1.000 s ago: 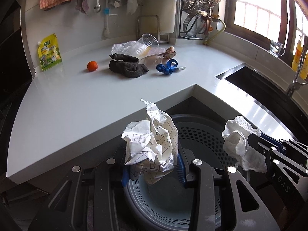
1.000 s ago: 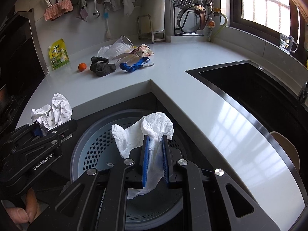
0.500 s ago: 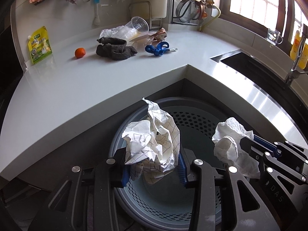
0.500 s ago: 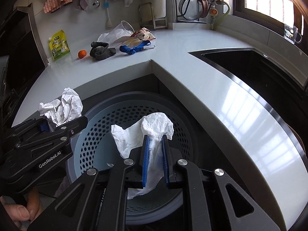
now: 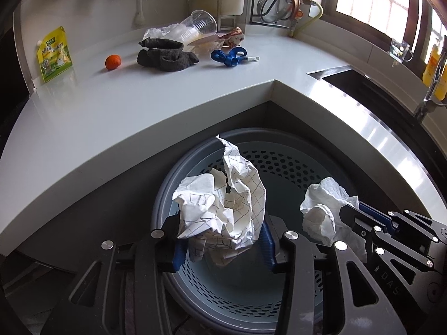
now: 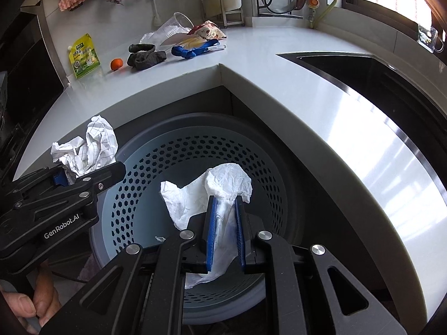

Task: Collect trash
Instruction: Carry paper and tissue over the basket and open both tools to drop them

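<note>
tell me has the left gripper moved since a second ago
Yes. The left gripper has come down toward the bin; against the counter edge, the bin now fills more of the left view.

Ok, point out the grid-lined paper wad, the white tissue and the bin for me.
grid-lined paper wad [image 5: 223, 209], left wrist view, crumpled middle.
white tissue [image 6: 223, 184], right wrist view, bunched top.
bin [image 6: 167, 128], right wrist view, far rim.

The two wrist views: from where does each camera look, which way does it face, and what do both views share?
Left wrist: sits on the left gripper, facing down into the perforated bin; its jaws are opening around the checked crumpled paper; the right gripper shows at right.
Right wrist: sits on the right gripper, same downward facing; jaws shut on the white tissue; the left gripper and a hand show at left.
Shared: bin, both papers, white counter, orange fruit.
</note>
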Available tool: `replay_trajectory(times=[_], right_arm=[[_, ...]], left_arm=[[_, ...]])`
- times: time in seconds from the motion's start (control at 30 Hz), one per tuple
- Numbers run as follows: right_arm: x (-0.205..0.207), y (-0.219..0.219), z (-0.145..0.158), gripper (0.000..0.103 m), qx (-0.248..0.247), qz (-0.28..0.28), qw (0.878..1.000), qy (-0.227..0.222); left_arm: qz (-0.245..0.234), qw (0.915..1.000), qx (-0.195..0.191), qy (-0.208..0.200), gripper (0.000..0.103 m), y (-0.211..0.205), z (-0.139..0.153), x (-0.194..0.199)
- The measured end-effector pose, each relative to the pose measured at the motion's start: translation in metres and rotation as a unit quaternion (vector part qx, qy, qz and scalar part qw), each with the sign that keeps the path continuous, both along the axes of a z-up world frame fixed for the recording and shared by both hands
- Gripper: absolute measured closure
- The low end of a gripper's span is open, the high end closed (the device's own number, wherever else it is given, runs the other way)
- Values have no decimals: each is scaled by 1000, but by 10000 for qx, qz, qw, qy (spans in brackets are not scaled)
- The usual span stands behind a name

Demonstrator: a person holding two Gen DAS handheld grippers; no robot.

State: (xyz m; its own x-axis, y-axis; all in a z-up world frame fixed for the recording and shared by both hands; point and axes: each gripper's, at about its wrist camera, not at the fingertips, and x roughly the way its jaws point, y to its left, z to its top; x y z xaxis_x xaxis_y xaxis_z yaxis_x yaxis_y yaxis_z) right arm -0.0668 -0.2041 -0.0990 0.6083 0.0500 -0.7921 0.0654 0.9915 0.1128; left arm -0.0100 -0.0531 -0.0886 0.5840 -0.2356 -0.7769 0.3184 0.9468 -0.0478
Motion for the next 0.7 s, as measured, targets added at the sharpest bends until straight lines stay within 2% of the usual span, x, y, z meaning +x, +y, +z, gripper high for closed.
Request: replay_trajectory(times=[0.17,0.23,0.27,0.3,0.37,0.7], right_arm=[[-2,-3,1,84,-18,-64,10000,-18],[-3,-3,3,74,-33,-87,9999,-63],[-5,-3,4,66,-43,-99,9999,-101],[-5,-3,6,63,-54,-114,9998,-146],[-5,-3,8,62,-60,-115,9997,-188],[-5,-8,7,62,-20,-200,9996,-187]], left_arm=[[30,10000,-28,70,57,2,-2,1],[36,10000,-44,79,51,3,-2,1],[42,10000,-53,71,48,3,-1,1],[49,10000,-62,56,41,3,0,0],[79,9999,-73,11,34,4,1,-1],[123,9999,-59,21,30,6,1,-1]])
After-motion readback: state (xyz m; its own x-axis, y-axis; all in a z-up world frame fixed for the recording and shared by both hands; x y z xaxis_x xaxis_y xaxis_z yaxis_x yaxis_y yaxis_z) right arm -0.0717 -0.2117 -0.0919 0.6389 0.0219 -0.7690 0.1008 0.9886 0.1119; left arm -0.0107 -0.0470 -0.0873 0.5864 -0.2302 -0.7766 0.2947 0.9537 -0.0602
